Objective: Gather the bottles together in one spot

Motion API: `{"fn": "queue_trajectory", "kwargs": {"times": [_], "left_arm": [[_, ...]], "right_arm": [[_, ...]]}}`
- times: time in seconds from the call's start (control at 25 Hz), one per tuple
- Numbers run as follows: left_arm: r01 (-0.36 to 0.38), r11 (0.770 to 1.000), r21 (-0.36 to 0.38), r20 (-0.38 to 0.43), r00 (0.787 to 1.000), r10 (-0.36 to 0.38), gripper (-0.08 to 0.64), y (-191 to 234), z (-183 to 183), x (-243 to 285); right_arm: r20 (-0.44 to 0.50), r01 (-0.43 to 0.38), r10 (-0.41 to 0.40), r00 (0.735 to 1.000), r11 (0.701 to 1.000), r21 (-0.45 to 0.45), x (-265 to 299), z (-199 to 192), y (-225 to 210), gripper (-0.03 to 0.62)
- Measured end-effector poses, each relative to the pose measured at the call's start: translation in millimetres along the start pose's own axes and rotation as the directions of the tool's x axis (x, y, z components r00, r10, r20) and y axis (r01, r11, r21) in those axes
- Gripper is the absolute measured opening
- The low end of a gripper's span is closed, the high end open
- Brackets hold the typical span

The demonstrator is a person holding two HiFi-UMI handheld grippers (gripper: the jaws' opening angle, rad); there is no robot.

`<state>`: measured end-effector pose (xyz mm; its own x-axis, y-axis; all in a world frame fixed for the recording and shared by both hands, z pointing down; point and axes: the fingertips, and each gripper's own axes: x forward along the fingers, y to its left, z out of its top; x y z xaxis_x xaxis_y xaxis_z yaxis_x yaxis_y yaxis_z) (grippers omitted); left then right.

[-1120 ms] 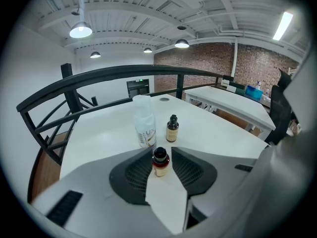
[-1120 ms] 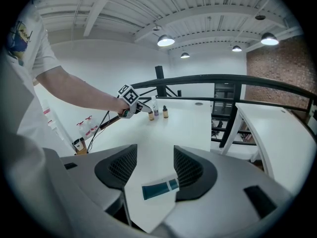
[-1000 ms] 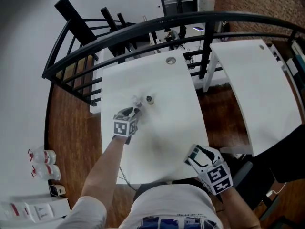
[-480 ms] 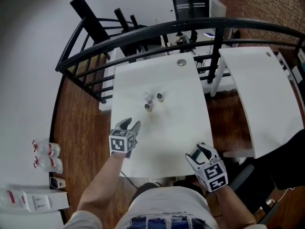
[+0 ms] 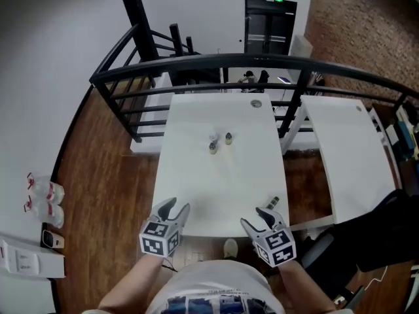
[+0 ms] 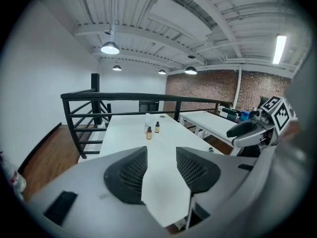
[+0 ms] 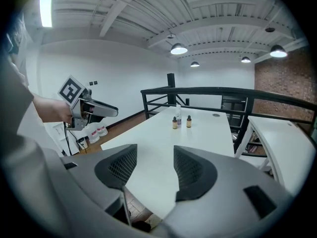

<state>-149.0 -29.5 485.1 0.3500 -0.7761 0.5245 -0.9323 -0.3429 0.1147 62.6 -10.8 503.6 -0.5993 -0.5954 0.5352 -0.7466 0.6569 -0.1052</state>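
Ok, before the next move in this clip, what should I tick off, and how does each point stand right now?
1. The three bottles sit together mid-table: ok.
2. They stand upright: ok.
3. The left gripper is free; jaws apart, just been opening, nothing between them: ok.
4. The right gripper is free; jaws apart, nothing between them: ok.
5. No bottle left apart: cannot tell; a small item lies at the near right edge of the table, too small to identify.
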Motion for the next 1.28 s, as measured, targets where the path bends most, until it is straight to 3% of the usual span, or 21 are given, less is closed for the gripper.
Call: {"fn": "queue_trajectory", "kwargs": {"times": [0.28,0.56,0.8,1.0,1.28], "left_arm": [[0.066,0.995,-0.078,0.008,0.998,-0.066,0.183,0,-48,-94],[0.124,0.986,-0.110,0.034,0.992,-0.121,0.183,4,-78,-138],[0.135,0.985,-0.111,0.014,0.991,-0.135,0.183,0,-96,-155],[0.160,0.977,-0.140,0.055,0.987,-0.154,0.184,2,-96,-163],[0.140,0.982,-0.125,0.045,0.990,-0.135,0.186,6,-93,-148]], "right_arm": [[0.025,0.063,-0.063,0.998,0.998,0.000,-22,3,81,0.255],[0.003,0.115,-0.115,0.993,0.993,-0.001,-45,-19,136,0.255],[-0.034,0.139,-0.139,0.990,0.990,-0.010,-59,-40,155,0.255],[-0.046,0.146,-0.147,0.988,0.989,-0.022,-59,-49,159,0.255],[-0.099,0.161,-0.168,0.981,0.985,-0.068,-52,-72,119,0.254]]}}
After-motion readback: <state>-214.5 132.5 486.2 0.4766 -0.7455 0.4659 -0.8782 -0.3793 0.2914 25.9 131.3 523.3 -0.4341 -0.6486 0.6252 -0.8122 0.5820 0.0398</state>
